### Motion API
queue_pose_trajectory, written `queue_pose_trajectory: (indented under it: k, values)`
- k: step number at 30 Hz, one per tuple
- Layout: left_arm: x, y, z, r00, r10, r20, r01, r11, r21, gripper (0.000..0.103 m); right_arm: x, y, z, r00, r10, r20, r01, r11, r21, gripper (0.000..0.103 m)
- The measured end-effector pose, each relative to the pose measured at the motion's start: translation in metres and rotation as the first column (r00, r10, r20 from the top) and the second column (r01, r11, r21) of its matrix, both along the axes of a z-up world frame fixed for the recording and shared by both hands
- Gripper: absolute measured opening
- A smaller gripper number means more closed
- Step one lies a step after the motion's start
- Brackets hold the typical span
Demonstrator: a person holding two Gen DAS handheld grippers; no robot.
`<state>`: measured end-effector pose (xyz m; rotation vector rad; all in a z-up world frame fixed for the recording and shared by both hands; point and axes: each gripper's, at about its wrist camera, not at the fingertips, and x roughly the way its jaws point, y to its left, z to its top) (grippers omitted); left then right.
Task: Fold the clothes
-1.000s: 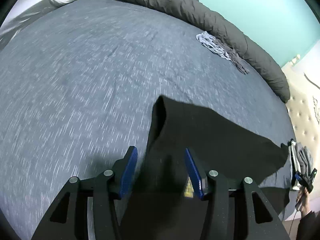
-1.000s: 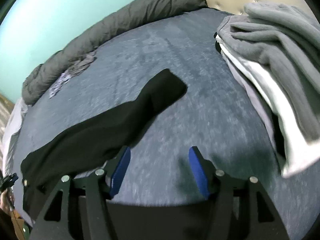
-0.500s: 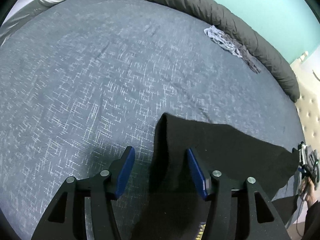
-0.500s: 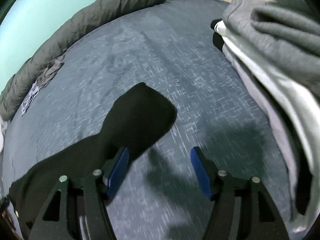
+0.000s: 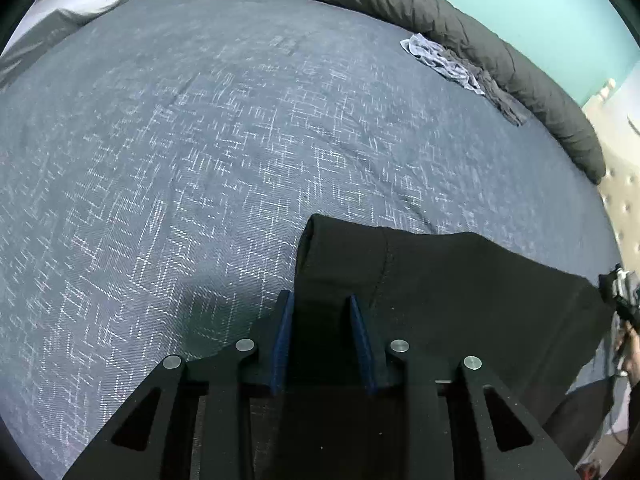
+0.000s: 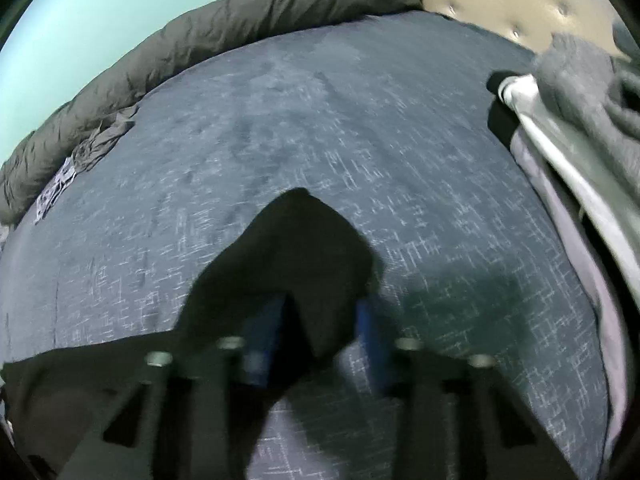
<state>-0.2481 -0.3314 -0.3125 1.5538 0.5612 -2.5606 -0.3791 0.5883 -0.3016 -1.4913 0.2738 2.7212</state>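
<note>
Two tongs over bed (image 5: 200,152): left tongs (image 5: 322,304) half-closed around black cloth (image 5: 460,280) edge; right tongs (image 6: 324,312) blurred, cloth between pads, grip unclear.

- The left gripper (image 5: 322,300) has narrowed since a second ago: its blue pads, then wide apart, now sit close on either side of the black garment (image 5: 440,272).
- The right gripper (image 6: 326,312), then over bare bed (image 6: 280,112) beside the garment's end, now has that end between its narrowed pads.
- The right view has blurred.
</note>
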Motion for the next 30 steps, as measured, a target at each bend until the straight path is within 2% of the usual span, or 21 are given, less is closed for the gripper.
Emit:
queue_pose_trajectory:
  k: [2,3,11,17,19,21,22,24,25,27,30]
  values:
    - [0.001,-0.004,0.004,1.000,0.013,-0.007,-0.013,1.000,0.002,0.014,0.003,-0.004,0.007,1.000,0.022,-0.010,-0.022,1.000,0.017,0.007]
    - [0.003,-0.006,0.007,1.000,0.020,-0.016,-0.019,1.000,0.008,0.011,0.005,-0.007,0.011,0.999,0.032,-0.017,-0.031,0.999,0.029,0.006]
    - [0.013,-0.011,0.045,0.998,0.025,-0.060,-0.025,1.000,0.001,0.005,0.029,0.017,0.075,0.996,0.001,-0.087,0.007,0.995,0.096,0.005]
    - [0.026,-0.020,0.066,0.992,0.075,-0.097,-0.074,0.997,0.013,0.003,0.048,0.033,0.121,0.996,0.036,-0.078,-0.024,0.988,0.154,0.004]
    - [0.031,-0.023,0.068,0.991,0.092,-0.101,-0.090,0.996,0.021,0.003,0.051,0.037,0.127,0.998,0.046,-0.052,-0.036,0.984,0.172,0.005]
    - [0.030,-0.025,0.065,0.992,0.095,-0.086,-0.095,0.995,0.009,0.001,0.051,0.041,0.116,0.999,0.047,0.001,-0.047,0.986,0.161,0.005]
    - [0.031,-0.026,0.062,0.992,0.097,-0.077,-0.096,0.995,0.009,0.001,0.051,0.043,0.107,0.999,0.038,0.029,-0.042,0.987,0.155,0.008]
    - [0.033,-0.028,0.056,0.993,0.101,-0.061,-0.100,0.995,0.017,0.001,0.052,0.044,0.095,0.998,0.019,0.053,-0.028,0.982,0.185,0.026]
    - [0.033,-0.029,0.053,0.993,0.102,-0.054,-0.101,0.995,0.023,0.001,0.053,0.045,0.088,0.998,0.010,0.064,-0.022,0.980,0.200,0.029]
    - [0.032,-0.027,0.048,0.995,0.093,-0.041,-0.093,0.996,0.015,0.001,0.056,0.048,0.077,0.997,0.000,0.077,-0.015,0.980,0.197,0.045]
    - [0.028,-0.021,0.043,0.997,0.077,-0.023,-0.077,0.997,0.001,0.001,0.062,0.054,0.065,0.996,0.001,0.086,-0.015,0.986,0.165,0.046]
